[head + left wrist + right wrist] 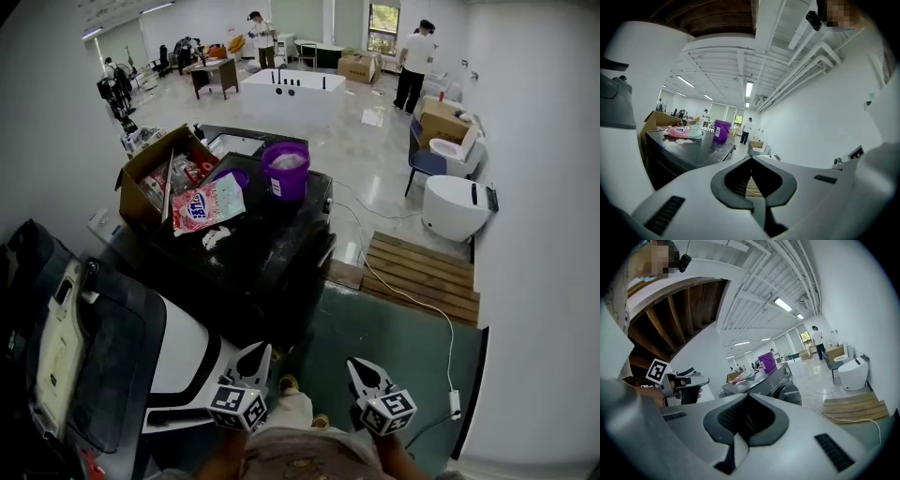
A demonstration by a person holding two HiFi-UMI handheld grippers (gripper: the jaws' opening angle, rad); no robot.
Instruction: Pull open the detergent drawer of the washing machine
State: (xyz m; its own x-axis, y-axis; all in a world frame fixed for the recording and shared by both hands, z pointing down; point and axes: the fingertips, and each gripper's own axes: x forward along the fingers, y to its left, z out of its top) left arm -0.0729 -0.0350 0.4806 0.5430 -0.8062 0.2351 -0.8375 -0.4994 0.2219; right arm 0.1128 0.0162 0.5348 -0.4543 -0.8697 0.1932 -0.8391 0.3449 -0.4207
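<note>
Washing machine (274,251) beyond left hand-held gripper (265,350), right hand-held gripper (354,364), both closed

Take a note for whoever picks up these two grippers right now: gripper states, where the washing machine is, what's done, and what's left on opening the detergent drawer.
Left gripper: shut, empty, held low in front of the person.
Right gripper: shut, empty, beside the left one.
Washing machine: the black one ahead, with a purple bucket, a cardboard box and a detergent bag on top. Both grippers are apart from it.
Done: nothing yet on the drawer.
Left: find the drawer on the machine's front (I can't make it out in these views), open the jaws, grip it and pull it out.
</note>
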